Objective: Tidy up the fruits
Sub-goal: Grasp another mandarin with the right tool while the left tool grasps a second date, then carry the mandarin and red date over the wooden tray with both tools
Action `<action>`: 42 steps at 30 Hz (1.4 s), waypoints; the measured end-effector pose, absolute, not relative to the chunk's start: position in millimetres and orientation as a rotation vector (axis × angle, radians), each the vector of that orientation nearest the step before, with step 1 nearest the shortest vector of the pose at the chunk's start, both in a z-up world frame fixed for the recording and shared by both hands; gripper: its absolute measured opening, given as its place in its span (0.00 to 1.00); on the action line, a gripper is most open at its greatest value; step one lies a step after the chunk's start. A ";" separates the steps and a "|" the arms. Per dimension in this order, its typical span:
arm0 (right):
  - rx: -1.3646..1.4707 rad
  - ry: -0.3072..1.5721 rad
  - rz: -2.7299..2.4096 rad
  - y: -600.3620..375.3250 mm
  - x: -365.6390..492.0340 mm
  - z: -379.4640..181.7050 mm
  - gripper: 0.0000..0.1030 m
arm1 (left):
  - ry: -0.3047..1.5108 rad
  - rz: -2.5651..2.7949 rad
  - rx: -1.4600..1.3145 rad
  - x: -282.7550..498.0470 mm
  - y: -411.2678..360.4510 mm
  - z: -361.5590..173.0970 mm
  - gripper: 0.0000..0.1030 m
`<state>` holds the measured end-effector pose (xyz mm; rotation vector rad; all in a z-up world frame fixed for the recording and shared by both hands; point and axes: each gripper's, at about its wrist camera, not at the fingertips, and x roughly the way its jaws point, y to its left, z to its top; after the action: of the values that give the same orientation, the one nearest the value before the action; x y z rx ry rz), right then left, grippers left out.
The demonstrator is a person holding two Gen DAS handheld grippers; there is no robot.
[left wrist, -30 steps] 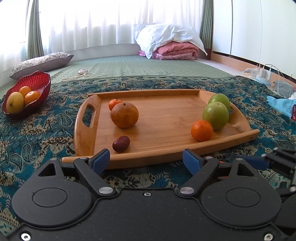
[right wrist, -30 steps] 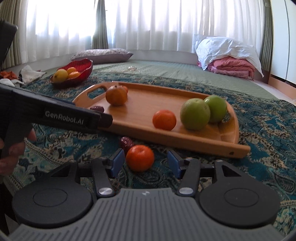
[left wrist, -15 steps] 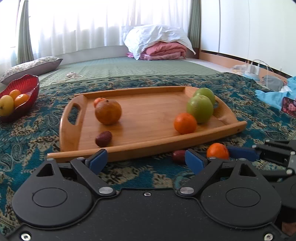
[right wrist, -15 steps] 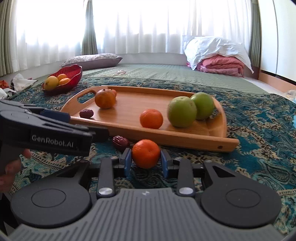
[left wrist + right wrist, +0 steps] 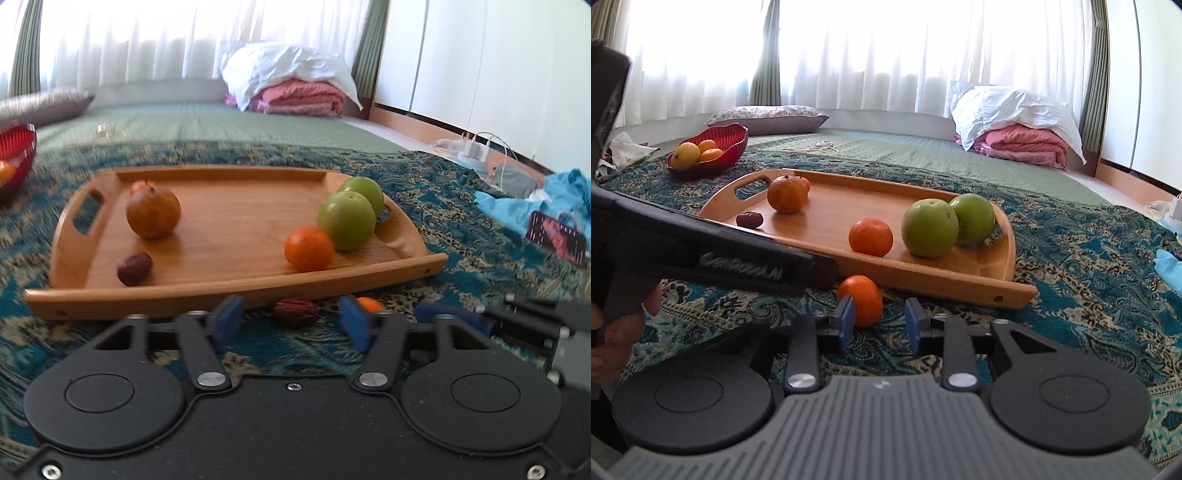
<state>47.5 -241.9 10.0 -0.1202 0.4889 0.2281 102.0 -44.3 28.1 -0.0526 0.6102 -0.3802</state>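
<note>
tray (image 5: 1004,291): two apples, three oranges, date | bowl (image 5: 733,138): citrus | left gripper (image 5: 290,323): released, closing near a date (image 5: 295,312) | right gripper (image 5: 879,319): released, orange (image 5: 862,299) touching left pad

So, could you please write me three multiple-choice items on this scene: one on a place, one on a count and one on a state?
1. Where does the loose tangerine lie?
A. on the cloth in front of the tray
B. on the white pillow
C. on the green mat

2. How many green apples are on the tray?
A. one
B. four
C. two

3. The red bowl is
A. empty
B. holding fruit
C. upside down

Answers:
1 A: it rests on the patterned cloth, off the tray's near rim.
2 C: two sit side by side at the tray's right end.
3 B: it stands upright with yellow and orange fruit inside.
</note>
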 end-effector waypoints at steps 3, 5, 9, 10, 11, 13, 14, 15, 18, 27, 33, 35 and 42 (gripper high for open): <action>-0.112 0.505 0.239 -243.7 45.8 7.0 0.48 | 0.629 -0.372 -0.081 108.5 -45.8 24.8 0.37; -0.107 0.513 0.238 -245.3 45.1 5.4 0.48 | 0.634 -0.359 -0.091 112.9 -46.6 22.3 0.33; -0.076 0.525 0.239 -248.4 46.4 3.8 0.49 | 0.674 -0.370 -0.156 121.4 -41.8 16.7 0.27; -0.065 0.527 0.241 -249.1 47.5 3.9 0.49 | 0.681 -0.369 -0.166 122.2 -40.3 15.3 0.27; -0.054 0.528 0.243 -249.8 48.4 4.2 0.50 | 0.678 -0.368 -0.174 121.1 -38.8 14.8 0.26; -0.033 0.532 0.250 -251.1 50.9 4.7 0.51 | 0.667 -0.361 -0.181 117.6 -35.7 15.5 0.26; -0.019 0.536 0.256 -251.6 52.8 4.9 0.51 | 0.660 -0.354 -0.178 115.0 -34.2 16.4 0.26; -0.004 0.540 0.261 -252.2 54.5 5.0 0.52 | 0.653 -0.346 -0.173 112.5 -32.3 17.5 0.26; 0.047 0.549 0.283 -253.1 60.1 4.9 0.54 | 0.644 -0.334 -0.173 105.5 -23.7 20.4 0.26; 0.142 0.602 0.299 -241.1 88.9 0.2 0.55 | 0.628 -0.261 -0.152 87.5 7.1 23.6 0.26; 0.230 0.568 0.269 -245.4 98.6 6.4 0.37 | 0.617 -0.245 -0.127 81.4 12.7 21.6 0.26; 0.244 0.550 0.244 -250.6 100.4 10.8 0.37 | 0.611 -0.245 -0.119 80.4 11.5 21.5 0.26; 0.283 0.543 0.220 -269.7 102.1 19.4 0.37 | 0.586 -0.251 -0.112 81.5 5.1 26.9 0.26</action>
<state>102.1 -269.7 19.4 0.2828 0.5434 0.2202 81.5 5.1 26.9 -0.1117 0.5859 -0.2514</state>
